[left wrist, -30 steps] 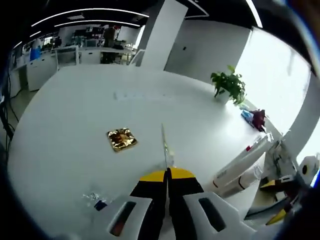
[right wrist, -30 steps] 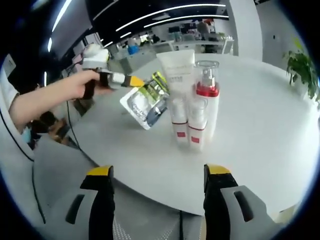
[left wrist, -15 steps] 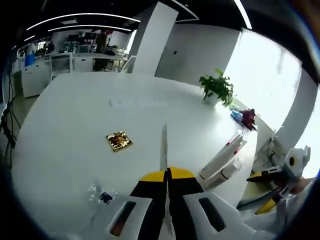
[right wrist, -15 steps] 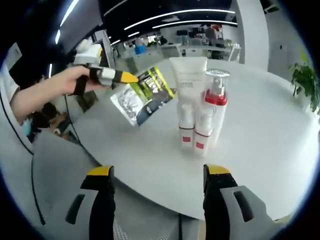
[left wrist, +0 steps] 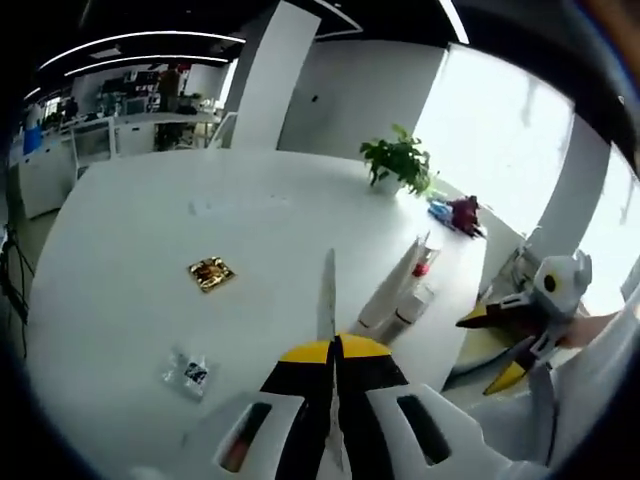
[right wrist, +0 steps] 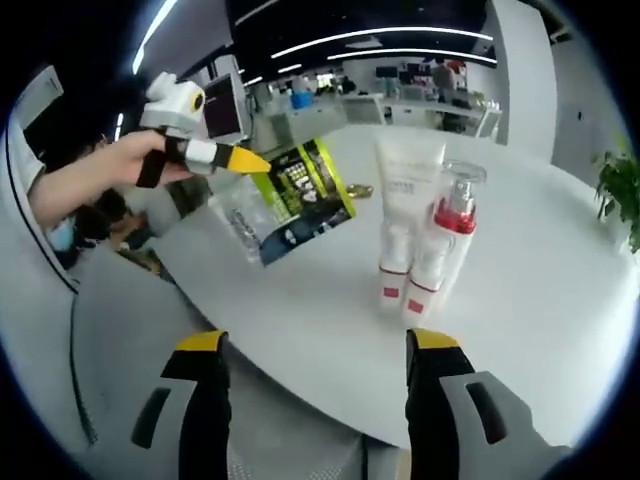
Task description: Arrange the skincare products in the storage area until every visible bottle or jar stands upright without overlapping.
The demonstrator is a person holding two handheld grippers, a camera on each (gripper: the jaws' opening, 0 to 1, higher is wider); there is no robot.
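My left gripper (left wrist: 335, 348) is shut on a flat green-and-black pouch (left wrist: 327, 290), seen edge-on between the yellow tips. In the right gripper view the left gripper (right wrist: 250, 160) holds that pouch (right wrist: 300, 195) in the air, left of the bottles and apart from them. A white tube (right wrist: 405, 210) and a clear-capped pump bottle with a red collar (right wrist: 447, 245) stand upright close together on the white table (right wrist: 300, 310), with small red-banded bottles in front. My right gripper (right wrist: 312, 345) is open and holds nothing, near the table's edge.
A gold packet (left wrist: 210, 272) and a small clear sachet (left wrist: 187, 372) lie on the table left of the bottle group (left wrist: 400, 295). A potted plant (left wrist: 398, 160) and small items stand at the far edge. The right gripper (left wrist: 510, 345) is off the table's right side.
The left gripper has carried the pouch up and away from the bottles, which it overlapped a second ago. Both views have shifted with the hands. The bottles stay put.
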